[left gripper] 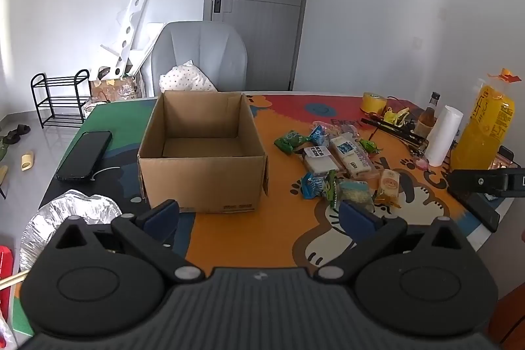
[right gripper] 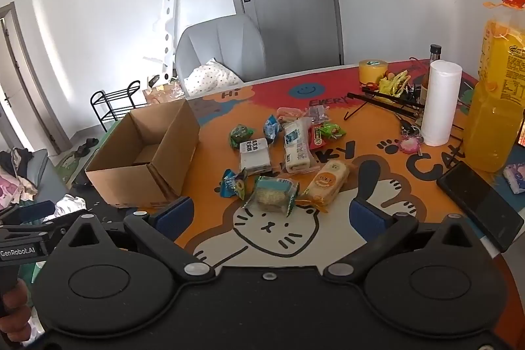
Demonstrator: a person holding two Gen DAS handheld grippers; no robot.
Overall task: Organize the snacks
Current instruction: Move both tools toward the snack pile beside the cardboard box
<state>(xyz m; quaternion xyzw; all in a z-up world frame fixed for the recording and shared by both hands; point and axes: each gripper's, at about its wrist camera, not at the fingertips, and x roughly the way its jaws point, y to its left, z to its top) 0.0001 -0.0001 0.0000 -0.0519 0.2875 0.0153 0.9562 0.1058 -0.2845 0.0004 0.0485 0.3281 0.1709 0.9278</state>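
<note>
Here, the scene is listed by item.
Left gripper (left gripper: 259, 215): held low over the near edge of the table (left gripper: 249, 238); its fingers (left gripper: 162, 214) are spread wide and nothing is held between them.
Right gripper (right gripper: 270, 215): also held above the table's near edge, fingers (right gripper: 367, 215) parted wide, nothing gripped.
Cardboard box (left gripper: 201, 150): set open-topped on the table, nothing seen inside; taken as the landmark.
Snacks (left gripper: 338, 163): about a dozen wrapped packets are scattered in a loose cluster to the right of the box, none inside it.
Orange-labelled cake packet (right gripper: 328, 182): laid at the near right edge of the cluster.
White wrapped bar (right gripper: 254, 154): laid in the middle of the cluster, closer to the box.
Black phone (left gripper: 85, 154): placed flat to the left of the box.
Foil sheet (left gripper: 65, 218): crumpled at the near left of the box.
Paper roll (right gripper: 439, 102): stood upright far right of the box, beside a tall yellow bag (right gripper: 495, 94).
</note>
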